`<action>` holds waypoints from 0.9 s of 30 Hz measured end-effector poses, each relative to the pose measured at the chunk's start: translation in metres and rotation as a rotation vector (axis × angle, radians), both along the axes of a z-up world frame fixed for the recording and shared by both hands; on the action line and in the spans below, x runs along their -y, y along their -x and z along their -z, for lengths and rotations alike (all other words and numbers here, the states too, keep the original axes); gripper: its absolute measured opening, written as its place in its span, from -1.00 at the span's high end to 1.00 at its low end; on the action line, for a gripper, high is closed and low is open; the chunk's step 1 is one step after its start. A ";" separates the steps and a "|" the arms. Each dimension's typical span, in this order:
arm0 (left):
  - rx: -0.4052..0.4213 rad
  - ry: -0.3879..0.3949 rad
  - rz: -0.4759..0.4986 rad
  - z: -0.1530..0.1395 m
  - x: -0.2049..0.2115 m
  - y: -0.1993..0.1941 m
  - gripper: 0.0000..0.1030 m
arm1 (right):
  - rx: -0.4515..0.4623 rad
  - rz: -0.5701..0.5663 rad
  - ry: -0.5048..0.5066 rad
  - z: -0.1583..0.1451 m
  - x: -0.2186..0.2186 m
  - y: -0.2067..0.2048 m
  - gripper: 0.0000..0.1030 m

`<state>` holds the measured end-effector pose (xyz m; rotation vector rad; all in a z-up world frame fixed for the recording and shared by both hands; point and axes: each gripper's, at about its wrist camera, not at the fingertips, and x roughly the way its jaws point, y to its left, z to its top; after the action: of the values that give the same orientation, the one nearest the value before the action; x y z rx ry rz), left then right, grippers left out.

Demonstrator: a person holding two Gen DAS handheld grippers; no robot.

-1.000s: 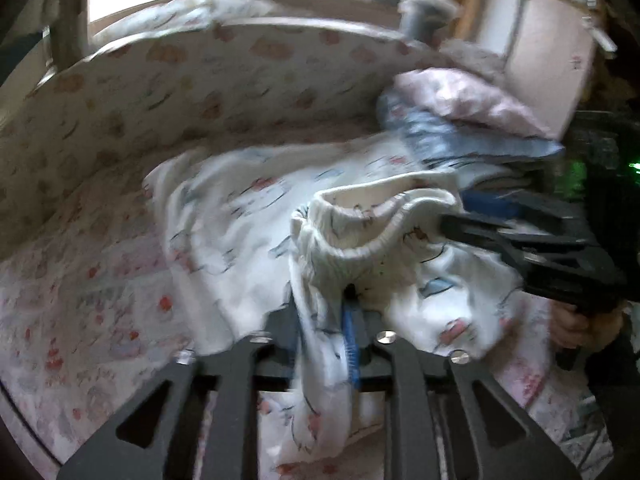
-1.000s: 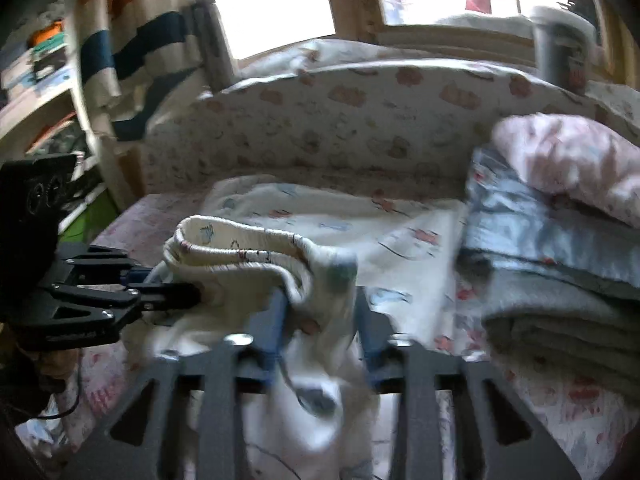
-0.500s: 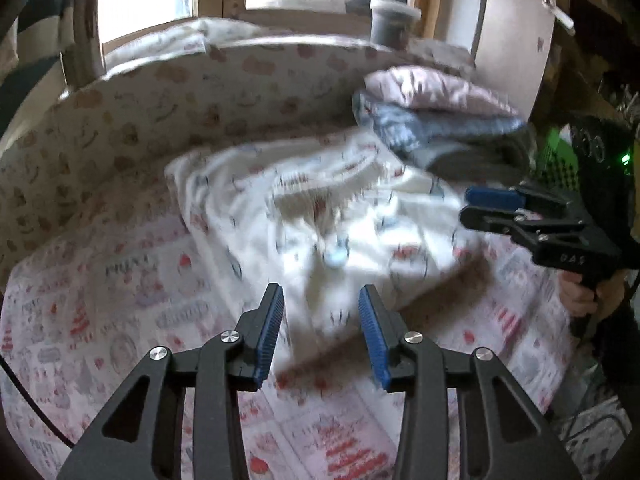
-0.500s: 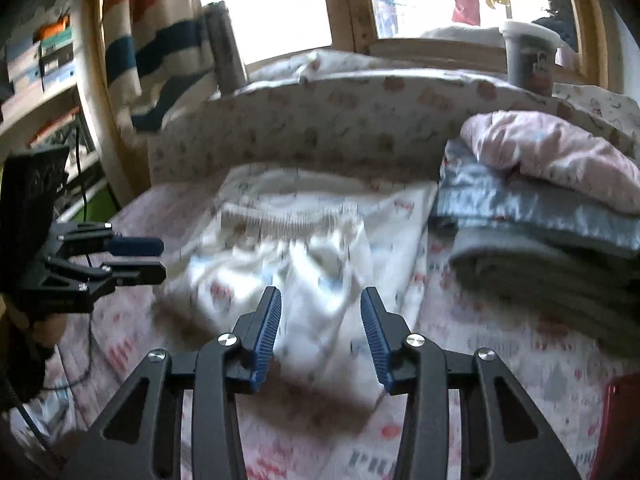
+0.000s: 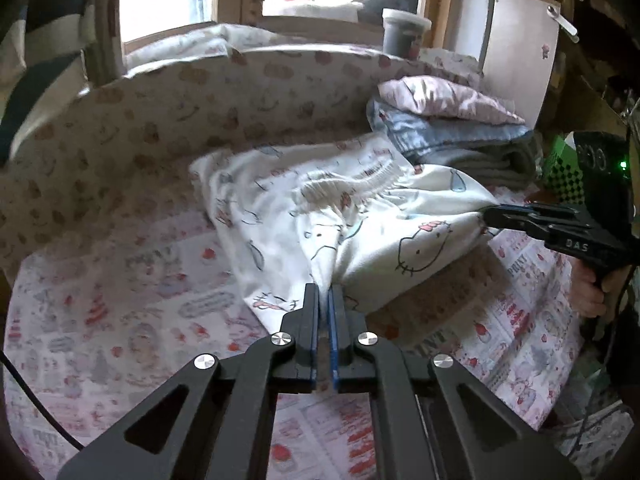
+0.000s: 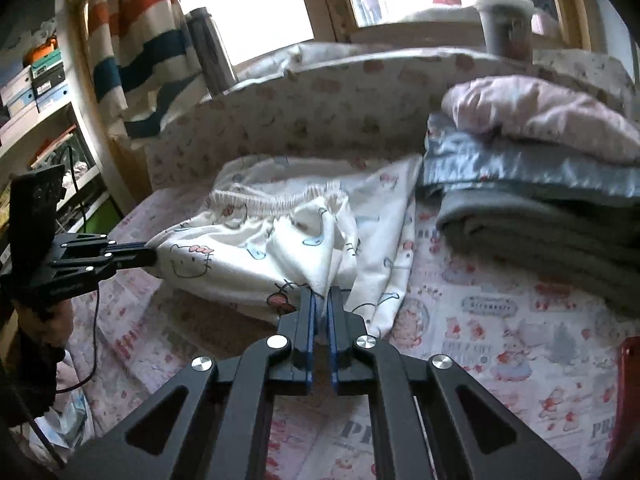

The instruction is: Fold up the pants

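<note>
- Left wrist view: the left gripper [image 5: 325, 296] is squeezed tight on a pinch of the white pants [image 5: 360, 220]. The cloth goes right in between the blue pads.
- The pants lie on the bed [image 5: 120, 320] with the pink picture sheet. They are already doubled over, and the stretchy waistband [image 5: 352, 184] sits on top, near the far side.
- The right gripper [image 5: 490, 214] shows at the right edge of this view. It bites the other near corner of the pants, and the cloth pulls into a point there. A hand [image 5: 588, 292] holds its handle.
- A stack of folded clothes [image 5: 452, 136] sits just behind the pants, by the padded bed wall [image 5: 180, 120].
- Right wrist view: the right gripper [image 6: 322, 296] is closed tight too, with white cloth caught between its pads.
- The left gripper [image 6: 150, 256] shows on the left here, pinching its own corner of the pants [image 6: 248, 248].
- The folded stack [image 6: 540, 184] is close on the right, touching the pants' edge.
- The step, I think: both claws have just grabbed the near edge, ready for one more fold.
- Next, both should lift together and carry that edge over toward the waistband [image 6: 280, 200]. They must move evenly, so the cloth stays flat and does not bump the stack.
</note>
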<state>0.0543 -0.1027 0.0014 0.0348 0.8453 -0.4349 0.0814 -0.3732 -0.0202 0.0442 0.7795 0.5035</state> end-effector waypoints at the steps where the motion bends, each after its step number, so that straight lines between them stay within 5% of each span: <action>1: -0.004 0.005 -0.002 0.000 -0.002 -0.002 0.92 | -0.001 -0.009 -0.004 -0.002 0.000 0.001 0.90; 6: -0.102 -0.018 0.012 0.029 0.003 -0.011 0.90 | -0.073 -0.017 0.054 0.020 -0.009 -0.005 0.90; 11: -0.055 -0.010 0.016 0.019 0.002 -0.006 0.66 | -0.050 -0.016 0.055 0.010 -0.005 -0.002 0.87; 14: -0.008 -0.002 0.004 -0.003 -0.005 -0.005 0.22 | -0.022 0.025 0.065 -0.008 0.005 -0.001 0.47; 16: 0.046 -0.025 -0.027 -0.017 -0.010 -0.007 0.20 | 0.008 0.053 0.037 -0.023 0.014 -0.003 0.12; 20: 0.062 -0.003 -0.096 -0.034 -0.022 -0.036 0.06 | 0.061 0.109 -0.008 -0.054 0.024 -0.029 0.12; 27: -0.060 0.008 -0.192 -0.011 -0.039 -0.113 0.05 | -0.161 0.150 -0.090 -0.039 0.022 -0.118 0.12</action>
<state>0.1673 -0.0636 0.0123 -0.0665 0.8968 -0.2592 0.1992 -0.3951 0.0185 0.2278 0.9026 0.3954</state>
